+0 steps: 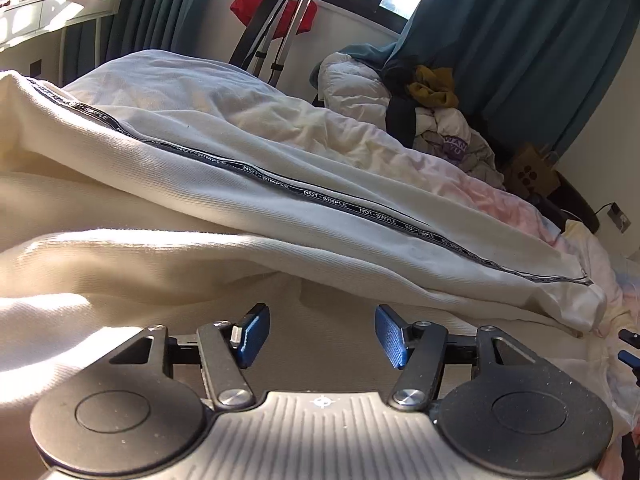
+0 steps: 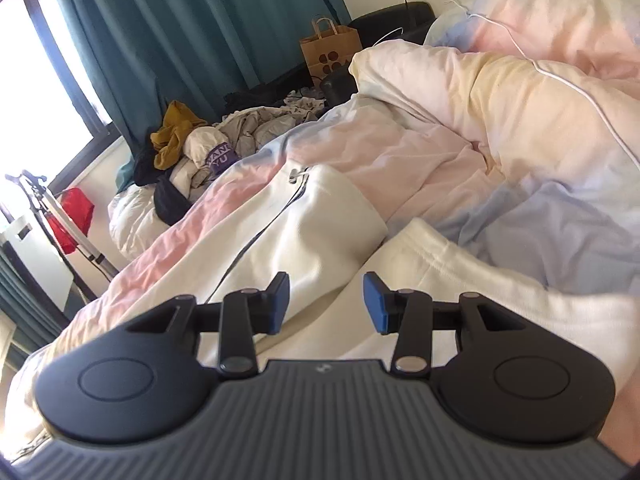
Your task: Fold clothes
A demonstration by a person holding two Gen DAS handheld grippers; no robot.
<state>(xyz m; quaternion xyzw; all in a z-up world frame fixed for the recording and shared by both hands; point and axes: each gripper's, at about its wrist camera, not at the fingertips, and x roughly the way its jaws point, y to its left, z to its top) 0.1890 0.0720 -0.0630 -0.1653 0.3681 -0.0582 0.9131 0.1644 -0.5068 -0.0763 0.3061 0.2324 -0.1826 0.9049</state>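
Left claw (image 1: 322, 334) released, nothing between its blue pads, white trousers (image 1: 280, 168) spread just ahead on the bed, side stripe (image 1: 328, 200) reading "NOT-SIMPLE". Right claw (image 2: 325, 305) likewise released above the same trousers. Partly folded, apparently; heaped clothes (image 2: 224, 140) beyond, untouched.

Right gripper (image 2: 325, 304) above cream trousers (image 2: 320, 216) spread on a pastel duvet (image 2: 420, 152); its blue pads (image 2: 376, 306) stand apart with nothing between them. A dark side stripe (image 2: 260, 236) runs along the trouser leg. Beyond lies a heap of crumpled clothes (image 2: 224, 140), including a mustard garment (image 2: 176, 132). A brown paper bag (image 2: 328, 48) stands before teal curtains (image 2: 180, 24)
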